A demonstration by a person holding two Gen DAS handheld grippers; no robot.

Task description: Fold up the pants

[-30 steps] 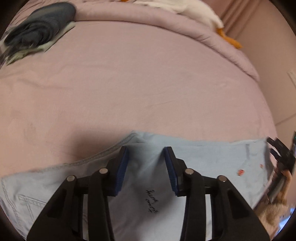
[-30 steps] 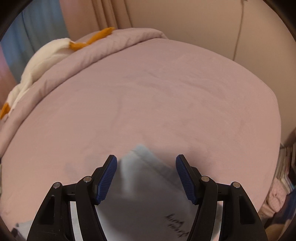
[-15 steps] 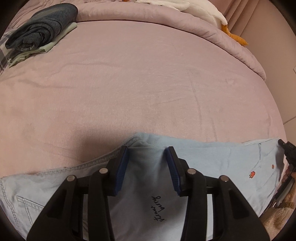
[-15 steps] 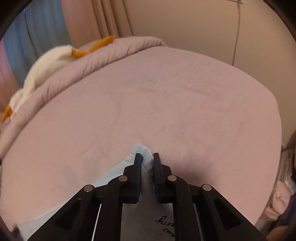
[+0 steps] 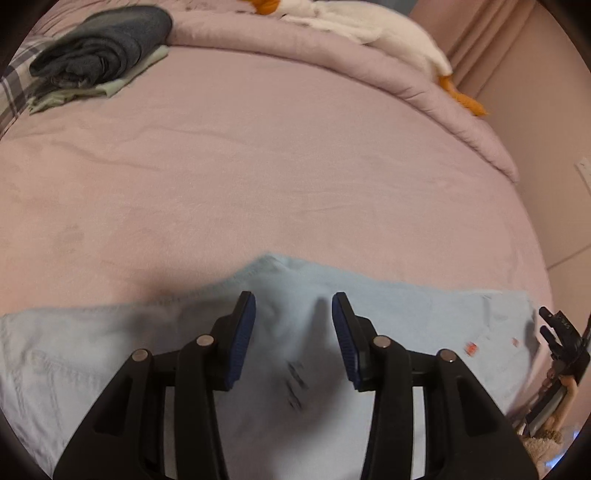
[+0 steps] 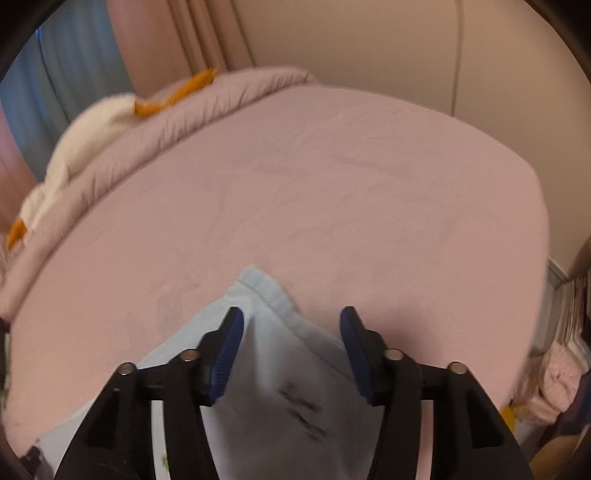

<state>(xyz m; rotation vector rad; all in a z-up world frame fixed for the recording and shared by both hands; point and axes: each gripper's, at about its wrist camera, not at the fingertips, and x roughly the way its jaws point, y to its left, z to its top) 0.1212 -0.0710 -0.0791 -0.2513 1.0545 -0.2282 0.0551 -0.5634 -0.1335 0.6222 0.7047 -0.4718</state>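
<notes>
Left wrist view: left gripper (image 5: 293, 317), black tongs w/ blue ribbed pads (image 5: 245, 334), stands apart, nothing pinched. Light blue denim pants (image 5: 406, 314) lie flat under & between the tongs, spreading out to both sides of them on the pink-mauve bed sheet (image 5: 258, 166). A raised fabric corner peaks just ahead of the tips. Dark blurred handwriting shows on cloth between the tongs, closer to the camera. Small red marks on the pants far to the right of the tongs, next to a black device at frame edge, prob. the other gripper but can't tell.

Far ahead & left of the tongs: dark grey folded garment (image 5: 107, 44) on top of a pale green cloth. Far ahead & right: white plush toy w/ orange feet (image 5: 388, 33) on the rolled duvet.

Right wrist view: right gripper (image 6: 291, 323) also spread wide, gripping nothing. A hemmed corner of the pants (image 6: 258, 291) pokes out just ahead of the tips, nearer the left-hand tong; rest of the cloth runs back beneath them. Frame is motion-blurred. Same plush (image 6: 92, 122) far ahead-left.
</notes>
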